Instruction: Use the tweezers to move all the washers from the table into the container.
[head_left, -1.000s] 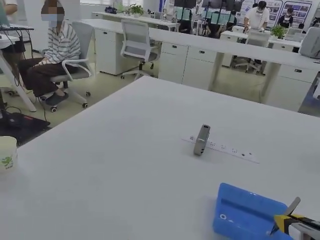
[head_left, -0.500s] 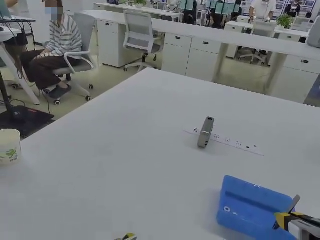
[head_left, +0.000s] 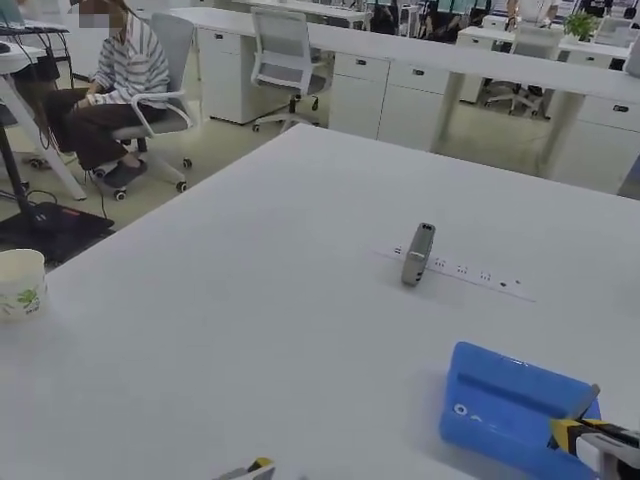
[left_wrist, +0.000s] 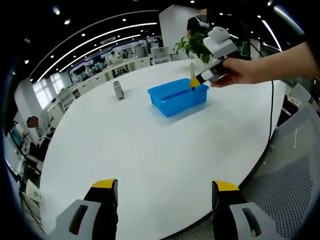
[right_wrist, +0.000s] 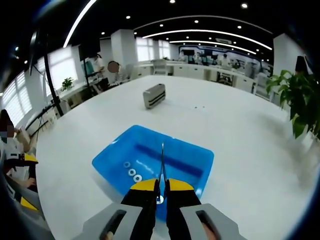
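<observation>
A blue container (head_left: 515, 410) sits on the white table near its front right; in the right gripper view the container (right_wrist: 192, 162) holds several small washers (right_wrist: 131, 171) on its floor. My right gripper (right_wrist: 161, 186) is shut on thin metal tweezers (right_wrist: 162, 157), whose tips hang over the container's middle. In the head view that gripper (head_left: 585, 440) is at the bottom right edge, above the container. My left gripper (left_wrist: 165, 187) stands open over bare table, well short of the container (left_wrist: 177, 96); its yellow tip (head_left: 255, 468) peeks in at the bottom of the head view.
A grey upright device (head_left: 417, 254) stands beside a flush socket strip (head_left: 470, 272) at mid-table. A paper cup (head_left: 20, 283) sits at the left edge. A potted plant (right_wrist: 300, 105) is off to the right. Office chairs, desks and seated people lie beyond.
The head camera has tilted down, shifting the whole scene up. The left gripper's yellow tip has come into the bottom of the head view. The right gripper and tweezers stay over the container.
</observation>
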